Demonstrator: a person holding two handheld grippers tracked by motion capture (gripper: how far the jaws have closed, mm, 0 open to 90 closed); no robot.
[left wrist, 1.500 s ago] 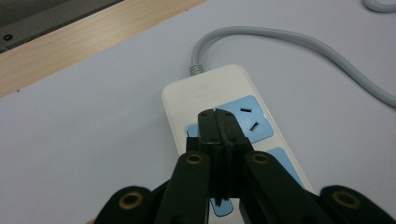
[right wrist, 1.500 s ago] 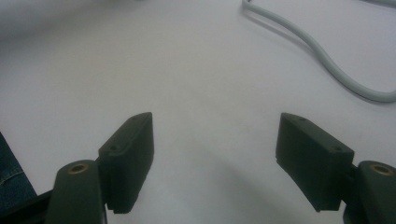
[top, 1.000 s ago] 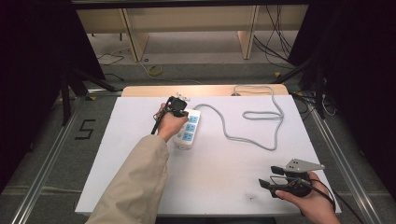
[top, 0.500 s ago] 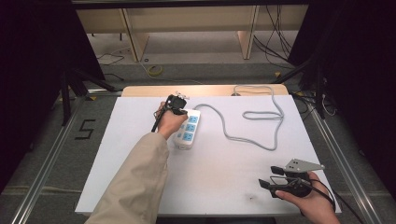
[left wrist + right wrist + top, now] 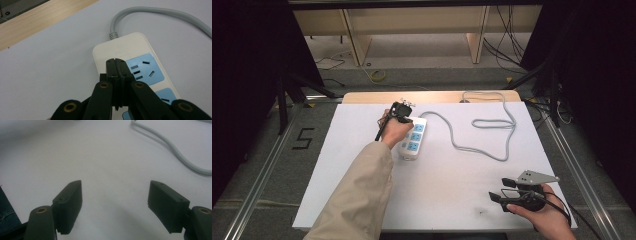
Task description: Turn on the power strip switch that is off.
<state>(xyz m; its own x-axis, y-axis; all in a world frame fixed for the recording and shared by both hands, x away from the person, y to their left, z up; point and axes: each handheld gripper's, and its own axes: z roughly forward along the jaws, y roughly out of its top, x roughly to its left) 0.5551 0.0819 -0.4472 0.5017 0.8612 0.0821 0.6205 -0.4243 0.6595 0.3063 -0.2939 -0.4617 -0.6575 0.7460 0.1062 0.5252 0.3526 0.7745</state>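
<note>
A white power strip [image 5: 413,140] with blue socket faces lies on the white table, its grey cable [image 5: 484,135] looping off to the right. My left gripper [image 5: 402,111] is over the strip's far end. In the left gripper view its jaws are shut together, tips [image 5: 115,62] resting at the strip's [image 5: 120,47] blank end beside the first blue socket [image 5: 144,68], with nothing between them. My right gripper [image 5: 504,192] rests near the table's front right, open. The right gripper view has its fingers [image 5: 68,200] wide apart over bare table, the cable [image 5: 175,150] beyond.
The white sheet [image 5: 362,125] covers a wooden table whose far edge [image 5: 362,96] shows. Behind it are grey floor, loose cables and wooden furniture legs [image 5: 354,42]. Metal rails [image 5: 267,165] run along both sides of the table.
</note>
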